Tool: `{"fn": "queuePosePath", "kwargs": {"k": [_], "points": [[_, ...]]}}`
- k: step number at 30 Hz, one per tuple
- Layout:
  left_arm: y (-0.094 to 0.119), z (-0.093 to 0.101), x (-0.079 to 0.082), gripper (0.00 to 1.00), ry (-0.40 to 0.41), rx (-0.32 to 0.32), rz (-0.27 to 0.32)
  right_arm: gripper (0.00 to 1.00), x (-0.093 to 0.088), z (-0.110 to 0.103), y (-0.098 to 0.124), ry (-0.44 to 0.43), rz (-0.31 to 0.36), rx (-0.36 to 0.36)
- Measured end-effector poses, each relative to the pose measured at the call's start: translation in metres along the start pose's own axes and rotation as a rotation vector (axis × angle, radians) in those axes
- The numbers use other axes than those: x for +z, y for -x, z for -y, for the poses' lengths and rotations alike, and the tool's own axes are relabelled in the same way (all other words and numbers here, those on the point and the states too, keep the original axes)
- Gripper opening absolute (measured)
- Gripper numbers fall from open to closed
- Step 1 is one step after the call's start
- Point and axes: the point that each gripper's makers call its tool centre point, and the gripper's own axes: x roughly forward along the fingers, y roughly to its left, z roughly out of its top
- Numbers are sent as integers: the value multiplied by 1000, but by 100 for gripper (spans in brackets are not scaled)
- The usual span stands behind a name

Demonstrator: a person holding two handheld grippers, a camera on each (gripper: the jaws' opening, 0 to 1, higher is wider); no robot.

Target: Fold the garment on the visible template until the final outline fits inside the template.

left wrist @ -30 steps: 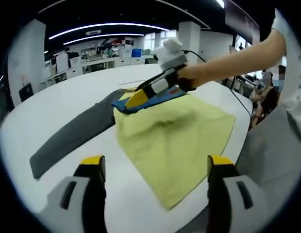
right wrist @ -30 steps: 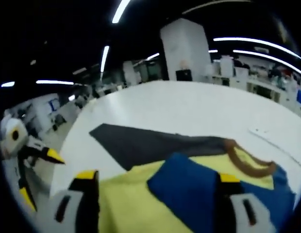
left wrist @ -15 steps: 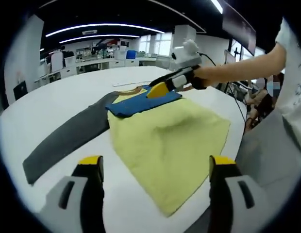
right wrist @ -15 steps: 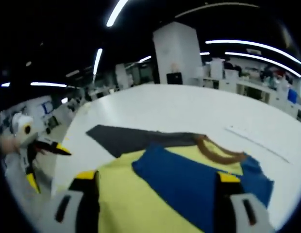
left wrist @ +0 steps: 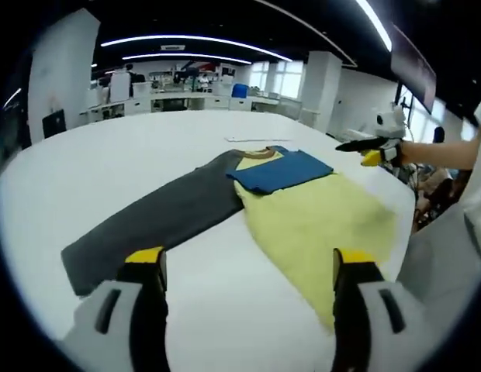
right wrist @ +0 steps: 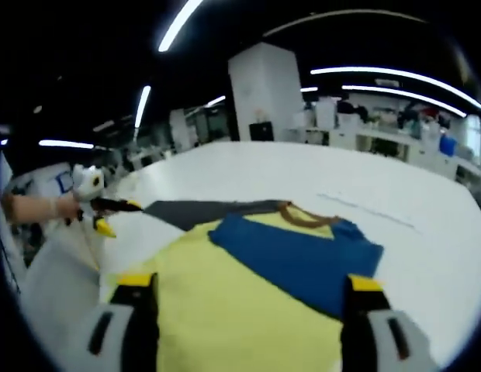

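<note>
Yellow shirt point(left wrist: 318, 221) lies flat on white table point(left wrist: 109, 163), blue sleeve point(left wrist: 279, 169) folded in over chest, grey sleeve point(left wrist: 155, 221) stretched out full length to 1 side. Brown collar point(right wrist: 306, 217) at far end in right gripper view. No template outline made out on table.

Judgement: 1 sleeve fold done, grey sleeve not yet, so approx. halfway or less; blue sleeve laid inward to narrow the outline.

Left gripper point(left wrist: 244, 267): jaws apart, empty, held above table w/ grey sleeve end just ahead of its left jaw, shirt hem ahead of right jaw.

Right gripper point(right wrist: 244, 291): jaws apart, empty, above yellow body, blue sleeve just ahead. Not touching cloth, as far as I can tell.
</note>
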Motion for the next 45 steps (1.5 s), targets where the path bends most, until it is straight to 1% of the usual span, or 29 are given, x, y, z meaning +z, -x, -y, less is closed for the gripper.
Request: {"fn": "queuePosePath", "kwargs": {"k": [1, 2, 3, 4, 6, 7, 8, 10, 11, 12, 13, 15, 16, 18, 21, 23, 24, 25, 27, 30, 33, 34, 36, 37, 41, 42, 43, 44, 45], "points": [[1, -4, -1, 82, -7, 12, -3, 99, 4, -2, 4, 5, 21, 4], [2, -19, -4, 82, -30, 35, -12, 99, 3, -3, 9, 4, 22, -1], [3, -26, -5, 82, -12, 45, -12, 99, 3, -4, 14, 3, 23, -3], [5, -39, -8, 82, 35, 85, -11, 99, 3, -8, 20, 5, 28, 0], [7, -61, -8, 82, 90, 135, 8, 99, 4, -10, 29, -1, 42, -3], [10, -80, -9, 81, 111, 178, 19, 99, 4, -12, 33, -10, 48, -2], [13, -90, -12, 81, 137, 214, 17, 99, 4, -13, 38, -18, 52, -3], [20, -113, -12, 76, 151, 297, 38, 99, 5, -14, 45, -33, 62, -12], [25, -126, -19, 74, 155, 350, 9, 97, 5, -13, 47, -35, 67, -20], [26, -131, -21, 72, 144, 362, -2, 96, 7, -14, 50, -44, 82, -22], [28, -139, -26, 69, 162, 390, -7, 95, 9, -19, 53, -65, 98, -19], [29, -146, -32, 64, 218, 414, -13, 97, 10, -25, 56, -63, 114, -21], [30, -151, -39, 62, 251, 429, -16, 97, 9, -26, 56, -56, 109, -23], [29, -162, -44, 59, 271, 440, -24, 96, 7, -27, 59, -25, 98, -45], [27, -170, -52, 54, 298, 469, -23, 97, 9, -24, 65, -26, 104, -52], [28, -171, -56, 47, 318, 483, -27, 97, 10, -24, 68, -29, 106, -50], [28, -176, -61, 44, 348, 508, -35, 96, 10, -23, 69, -27, 104, -55], [28, -182, -56, 41, 327, 523, -4, 96, 9, -22, 70, -22, 97, -59], [27, -184, -59, 35, 353, 534, 1, 96, 8, -20, 74, -15, 91, -68], [27, -191, -59, 23, 345, 565, -23, 96, 9, -13, 79, -30, 100, -84], [25, -194, -60, 5, 357, 574, -31, 95, 8, -10, 82, -44, 107, -91], [24, -193, -60, 3, 355, 571, -29, 95, 8, -10, 82, -45, 106, -97], [24, -192, -58, 0, 356, 573, -29, 94, 6, -9, 83, -46, 104, -102], [25, -190, -57, 0, 375, 569, -36, 94, 4, -10, 83, -51, 104, -101], [26, -184, -53, 0, 358, 558, -34, 93, 0, -11, 81, -65, 102, -91], [28, -184, -49, 0, 354, 556, -39, 93, 0, -12, 81, -66, 101, -90], [29, -183, -48, 0, 361, 555, -40, 93, 0, -12, 80, -65, 102, -88], [28, -185, -50, 0, 386, 550, -38, 93, 0, -12, 79, -64, 99, -86], [27, -182, -47, 0, 413, 537, -28, 93, 0, -14, 77, -60, 97, -82]]}}
